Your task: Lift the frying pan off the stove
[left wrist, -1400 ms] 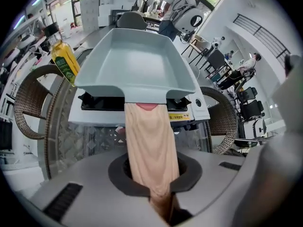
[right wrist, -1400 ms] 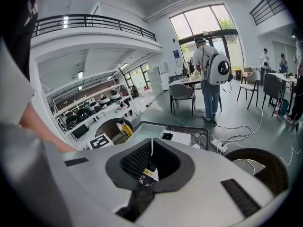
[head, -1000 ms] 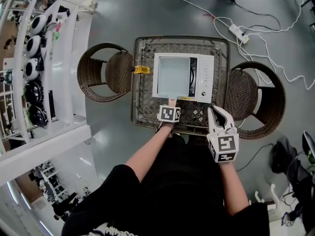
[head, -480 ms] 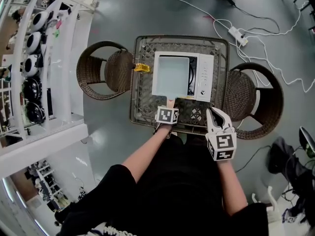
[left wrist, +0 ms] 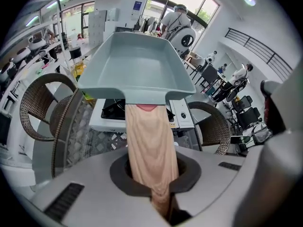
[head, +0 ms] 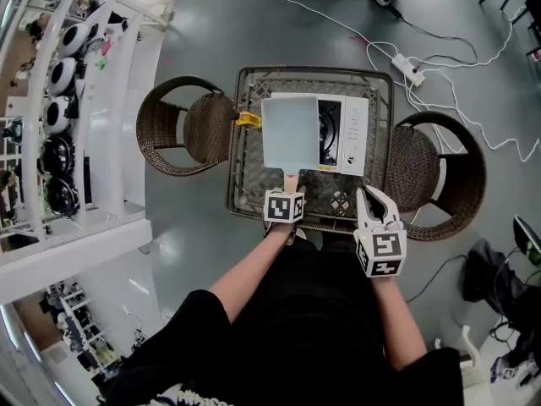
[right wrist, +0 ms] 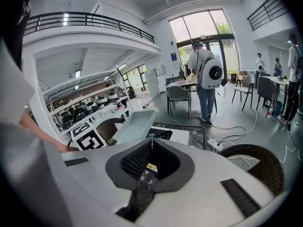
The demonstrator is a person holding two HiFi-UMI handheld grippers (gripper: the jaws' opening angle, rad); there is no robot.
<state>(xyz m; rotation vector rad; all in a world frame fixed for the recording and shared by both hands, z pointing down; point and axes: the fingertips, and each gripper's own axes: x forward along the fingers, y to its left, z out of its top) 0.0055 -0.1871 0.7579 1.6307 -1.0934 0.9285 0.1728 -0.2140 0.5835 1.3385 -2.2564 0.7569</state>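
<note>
- Clamping the left gripper [left wrist: 155, 188] fingers tight on the frying pan's [head: 290, 131] peach handle [left wrist: 147, 145], with the handle's end disappearing down into the slot.
- Hanging raised over the white stove [head: 351, 134] and covering its left half in the head view, with the black burner [left wrist: 113, 109] only peeking out underneath.
- Pressing the right gripper [right wrist: 149, 148] fingers together on nothing, just above the front edge of the wicker surface [head: 245, 184].
- Hiding the left fingers under the marker cube [head: 285, 207] in the head view.
</note>
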